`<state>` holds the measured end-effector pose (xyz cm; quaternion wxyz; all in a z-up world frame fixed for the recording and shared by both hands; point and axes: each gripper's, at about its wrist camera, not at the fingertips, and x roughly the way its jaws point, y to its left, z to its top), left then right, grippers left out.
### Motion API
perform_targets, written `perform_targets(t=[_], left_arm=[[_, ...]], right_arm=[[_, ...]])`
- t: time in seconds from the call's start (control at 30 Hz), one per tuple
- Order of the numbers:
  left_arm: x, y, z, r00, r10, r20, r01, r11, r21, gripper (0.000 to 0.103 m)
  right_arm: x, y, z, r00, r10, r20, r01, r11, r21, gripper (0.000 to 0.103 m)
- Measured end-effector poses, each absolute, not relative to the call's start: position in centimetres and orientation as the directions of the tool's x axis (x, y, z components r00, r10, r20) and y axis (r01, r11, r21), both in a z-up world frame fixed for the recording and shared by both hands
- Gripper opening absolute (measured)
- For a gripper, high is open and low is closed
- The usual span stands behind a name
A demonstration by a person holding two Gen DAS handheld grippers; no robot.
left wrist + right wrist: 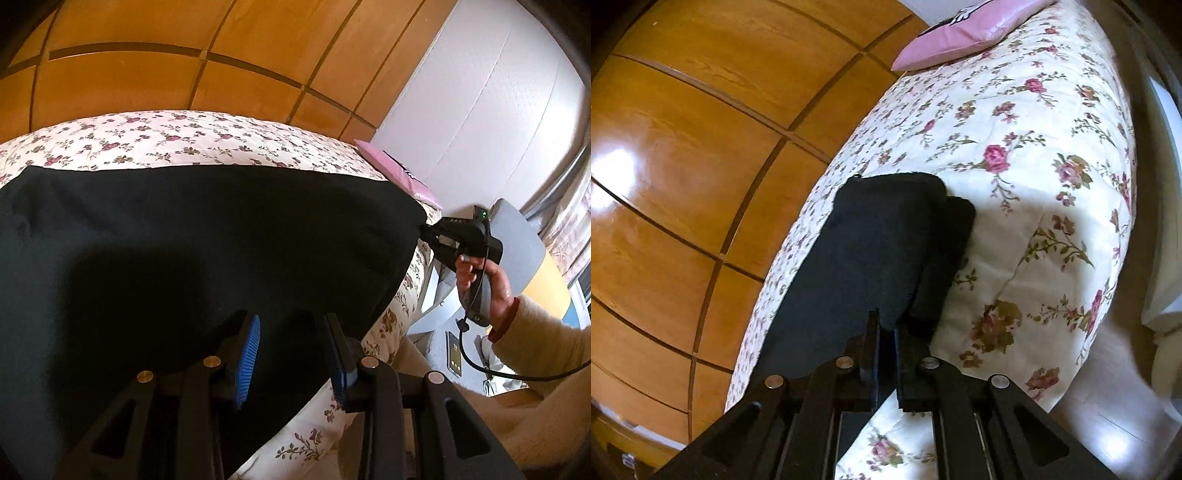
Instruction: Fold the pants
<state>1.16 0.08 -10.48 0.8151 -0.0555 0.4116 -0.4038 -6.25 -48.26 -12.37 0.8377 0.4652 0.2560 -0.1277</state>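
Black pants (192, 236) lie spread on a floral bedspread (166, 136). My left gripper (291, 328) is open, its blue-padded fingers over the near edge of the fabric with cloth between them. My right gripper (428, 232) shows in the left wrist view at the pants' right corner, held in a hand. In the right wrist view that gripper (886, 328) is shut on the edge of the pants (882, 240), which stretch away over the bedspread (1034, 155).
A wooden panelled wardrobe (184, 62) stands behind the bed. A pink cushion (964, 33) lies at the head of the bed. A grey chair (517, 240) and a phone (454, 354) on the floor are to the right.
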Motion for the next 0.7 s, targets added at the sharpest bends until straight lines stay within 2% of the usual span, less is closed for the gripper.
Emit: perform_targets(t=[0.07, 0.1, 0.13, 0.17, 0.27, 0.3, 0.33, 0.37, 0.6, 0.63, 0.67, 0.7], left_arm=[[1.1, -0.1, -10.4, 0.318, -0.723, -0.614, 0.619, 0.648, -0.442, 0.035], [1.0, -0.3, -10.3, 0.311, -0.726, -0.613, 0.628, 0.641, -0.441, 0.035], [0.9, -0.5, -10.3, 0.309, -0.727, -0.613, 0.636, 0.637, -0.435, 0.036], [0.8, -1.0, -10.2, 0.302, -0.732, -0.611, 0.653, 0.626, -0.427, 0.039], [0.4, -2.7, -10.0, 0.288, -0.733, -0.616, 0.705, 0.598, -0.382, 0.043], [0.4, -3.4, -9.9, 0.283, -0.732, -0.62, 0.72, 0.589, -0.367, 0.043], [0.3, -4.3, -9.9, 0.283, -0.727, -0.625, 0.738, 0.581, -0.343, 0.043], [0.3, -4.8, -9.8, 0.287, -0.723, -0.628, 0.747, 0.579, -0.325, 0.043], [-0.1, -7.8, -10.3, 0.318, -0.684, -0.656, 0.797, 0.568, -0.206, 0.043], [-0.2, -8.2, -10.5, 0.331, -0.67, -0.665, 0.798, 0.575, -0.182, 0.038], [-0.4, -8.4, -10.5, 0.348, -0.659, -0.667, 0.798, 0.582, -0.158, 0.022], [-0.5, -8.5, -10.5, 0.349, -0.657, -0.669, 0.802, 0.578, -0.15, 0.017]], right_arm=[[-6.4, -48.6, -12.1, 0.86, 0.051, -0.507, 0.417, 0.502, 0.758, 0.016], [-6.4, -48.7, -12.2, 0.866, 0.063, -0.496, 0.405, 0.495, 0.769, 0.027], [-6.4, -48.7, -12.1, 0.87, 0.08, -0.487, 0.393, 0.486, 0.781, 0.032], [-6.3, -48.5, -12.1, 0.871, 0.094, -0.482, 0.382, 0.487, 0.786, 0.032], [-5.1, -47.3, -12.0, 0.852, 0.14, -0.505, 0.359, 0.546, 0.757, 0.032], [-4.8, -46.9, -12.0, 0.846, 0.145, -0.514, 0.358, 0.561, 0.747, 0.027], [-4.5, -46.4, -12.0, 0.839, 0.145, -0.525, 0.358, 0.578, 0.733, 0.018], [-4.4, -46.0, -12.0, 0.833, 0.153, -0.532, 0.357, 0.586, 0.728, 0.014], [-3.9, -43.2, -12.1, 0.792, 0.243, -0.56, 0.334, 0.595, 0.731, 0.014], [-3.8, -42.9, -12.1, 0.787, 0.239, -0.569, 0.333, 0.612, 0.717, 0.01], [-3.8, -42.6, -11.8, 0.785, 0.212, -0.582, 0.335, 0.645, 0.687, 0.009], [-3.7, -42.5, -11.6, 0.782, 0.198, -0.591, 0.339, 0.66, 0.67, 0.008]])
